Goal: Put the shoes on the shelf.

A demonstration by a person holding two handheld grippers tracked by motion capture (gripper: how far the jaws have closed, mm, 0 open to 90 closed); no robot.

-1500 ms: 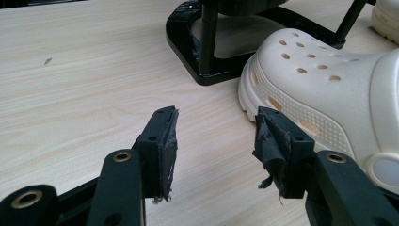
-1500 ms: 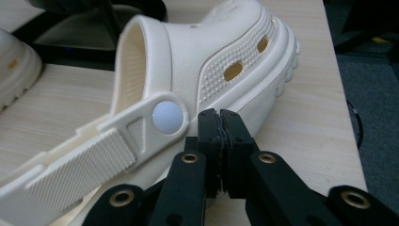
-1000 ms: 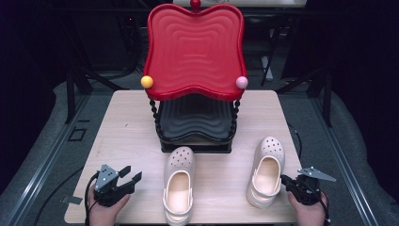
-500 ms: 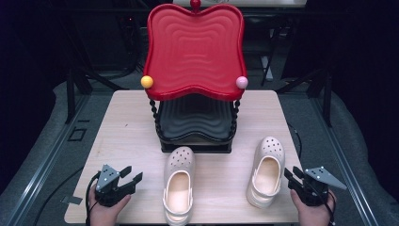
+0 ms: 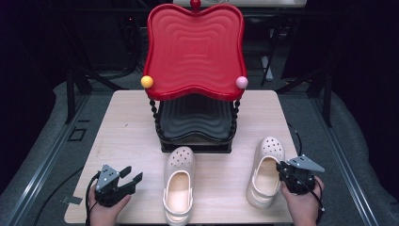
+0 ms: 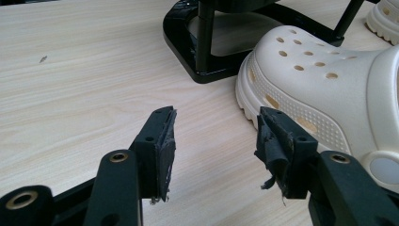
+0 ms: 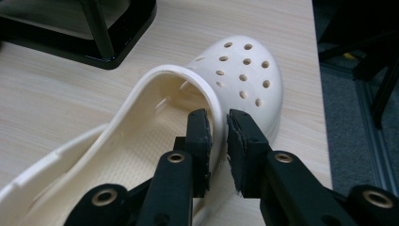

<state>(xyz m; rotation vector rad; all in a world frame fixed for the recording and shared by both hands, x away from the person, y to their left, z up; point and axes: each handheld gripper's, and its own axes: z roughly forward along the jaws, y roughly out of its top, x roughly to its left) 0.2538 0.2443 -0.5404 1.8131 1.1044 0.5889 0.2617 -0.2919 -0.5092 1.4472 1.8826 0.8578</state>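
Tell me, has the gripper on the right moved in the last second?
Yes. The right gripper has slid left toward the right clog; its fingers now straddle that clog's side wall, whereas before it sat clear, nearer the table's right edge.

the wall of the right clog (image 7: 235, 70) is running between the right hand-held gripper (image 7: 218, 136) jaws, hiding whether the pads are touching it. its heel is passing off the picture's lower left edge. beside the left hand-held gripper (image 6: 214, 141), the left clog (image 6: 320, 89) is running off the right edge, and the black stand (image 6: 211, 42) beyond is getting cropped at the top.
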